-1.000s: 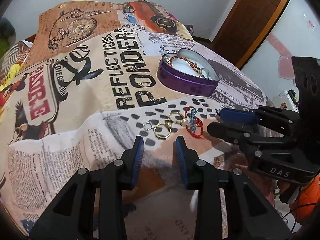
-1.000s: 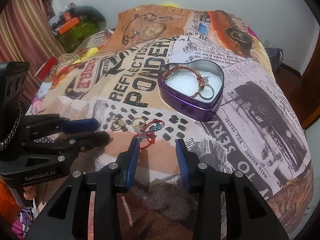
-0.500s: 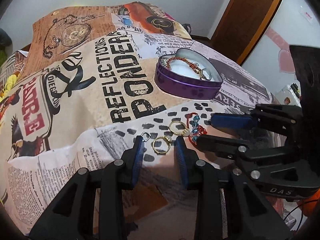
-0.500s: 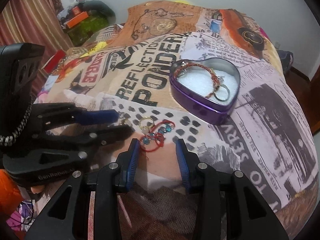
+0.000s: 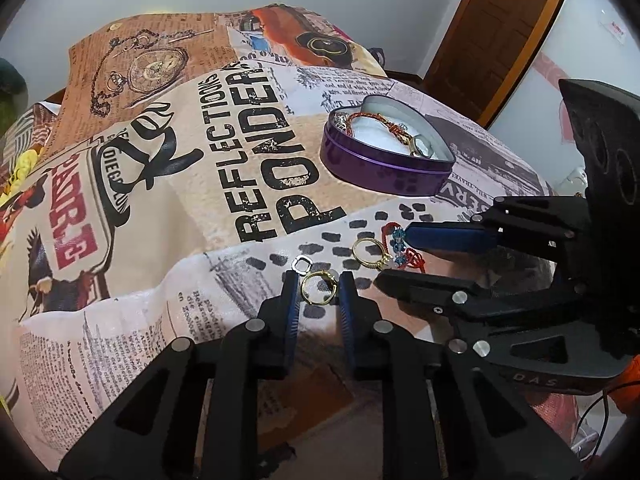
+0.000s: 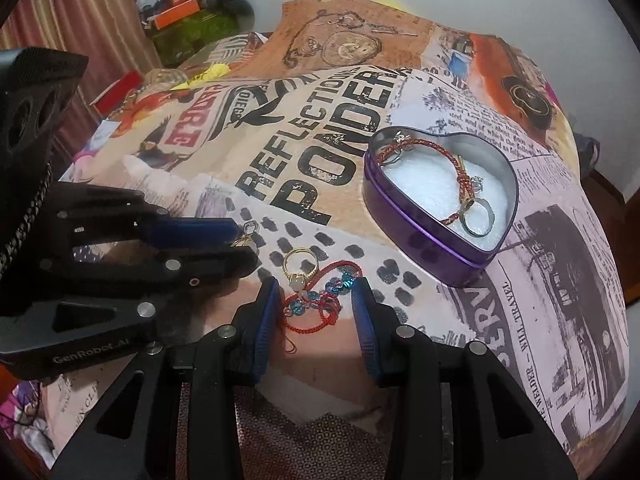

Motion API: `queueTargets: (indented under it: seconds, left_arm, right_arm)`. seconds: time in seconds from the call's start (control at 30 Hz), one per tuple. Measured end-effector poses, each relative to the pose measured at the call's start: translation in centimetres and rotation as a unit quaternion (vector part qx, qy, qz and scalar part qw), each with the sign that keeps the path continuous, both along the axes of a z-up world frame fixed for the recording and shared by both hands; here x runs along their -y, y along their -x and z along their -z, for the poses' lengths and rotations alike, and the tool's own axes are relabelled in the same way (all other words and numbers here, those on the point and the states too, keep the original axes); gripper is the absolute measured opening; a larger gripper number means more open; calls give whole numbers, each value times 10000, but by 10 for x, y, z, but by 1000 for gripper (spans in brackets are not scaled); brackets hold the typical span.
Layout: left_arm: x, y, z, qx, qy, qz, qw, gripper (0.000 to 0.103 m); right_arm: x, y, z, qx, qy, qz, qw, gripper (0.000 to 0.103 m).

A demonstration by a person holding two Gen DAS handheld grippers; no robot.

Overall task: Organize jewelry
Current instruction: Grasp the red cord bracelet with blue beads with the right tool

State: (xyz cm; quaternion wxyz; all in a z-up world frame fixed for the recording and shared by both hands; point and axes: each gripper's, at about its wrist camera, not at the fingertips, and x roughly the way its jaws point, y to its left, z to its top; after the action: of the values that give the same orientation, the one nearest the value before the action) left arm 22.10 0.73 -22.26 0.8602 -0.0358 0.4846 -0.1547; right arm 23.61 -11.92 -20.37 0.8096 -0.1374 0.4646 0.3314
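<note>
A small gold ring (image 5: 318, 288) lies on the printed cloth between the fingers of my left gripper (image 5: 319, 290). The jaws are closing on it, and a thin gap still shows at each pad. Beside it lie a tiny silver ring (image 5: 301, 265) and a gold ring with a pale stone (image 6: 300, 269). My right gripper (image 6: 317, 298) stands open astride a red cord bracelet with blue beads (image 6: 320, 306), not touching it. Further back, a purple heart-shaped tin (image 6: 420, 240) holds a red braided bracelet (image 6: 460, 176) and rings.
The printed cloth (image 5: 180, 208) covers the whole table and falls away at the near edge. A brown door (image 5: 492, 20) stands at the back right. Boxes and green clutter (image 6: 188, 20) sit beyond the table's far left. Both grippers are close together, side by side.
My left gripper came down over the gold ring and its jaws narrowed around it. The right gripper slid forward, rolling a little, until its fingers straddled the red cord bracelet.
</note>
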Motion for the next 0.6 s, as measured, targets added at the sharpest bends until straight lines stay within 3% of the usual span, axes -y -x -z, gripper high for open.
queueTargets:
  seconds: [0.03,0.13,0.6]
  left_arm:
    - [0,1,0,3,-12,2,10000,18]
    - [3,1,0,16,-75,14,10000,18]
    - [10,-5,0,22,-224,16,9997,19]
  right_arm:
    - [0,0,0,43,28,-10,10000,32]
    - [0,1,0,108,132,-21,9999,10]
    - [23,6,-20,211,-233,472,9984,7]
